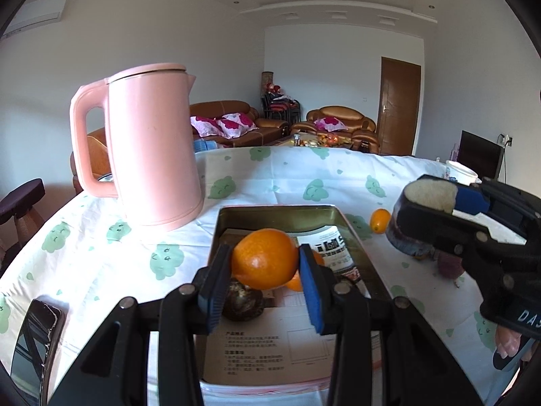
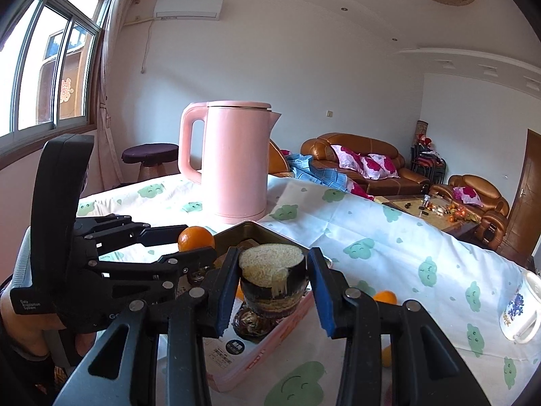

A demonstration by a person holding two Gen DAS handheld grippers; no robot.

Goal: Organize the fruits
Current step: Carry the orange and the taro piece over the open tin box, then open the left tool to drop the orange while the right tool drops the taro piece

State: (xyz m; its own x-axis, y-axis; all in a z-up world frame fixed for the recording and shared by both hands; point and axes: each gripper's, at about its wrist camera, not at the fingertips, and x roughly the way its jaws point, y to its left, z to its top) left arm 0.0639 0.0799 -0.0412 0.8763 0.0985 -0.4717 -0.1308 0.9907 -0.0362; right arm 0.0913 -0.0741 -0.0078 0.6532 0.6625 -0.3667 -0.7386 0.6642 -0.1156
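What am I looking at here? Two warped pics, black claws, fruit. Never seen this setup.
No robot: a person holds a two-finger black gripper in each hand, each with a fisheye camera looking along its fingers.

The left wrist view shows the left gripper clamping a round orange fruit above an open rectangular metal tin. The right wrist view shows the right gripper squeezing a dark-skinned cut fruit with pale flesh above the same tin.

On the cloud-print white tablecloth stand a tall pink plastic kettle and a white printed mug; a small loose orange fruit lies beside the tin. A dark round fruit sits inside it.
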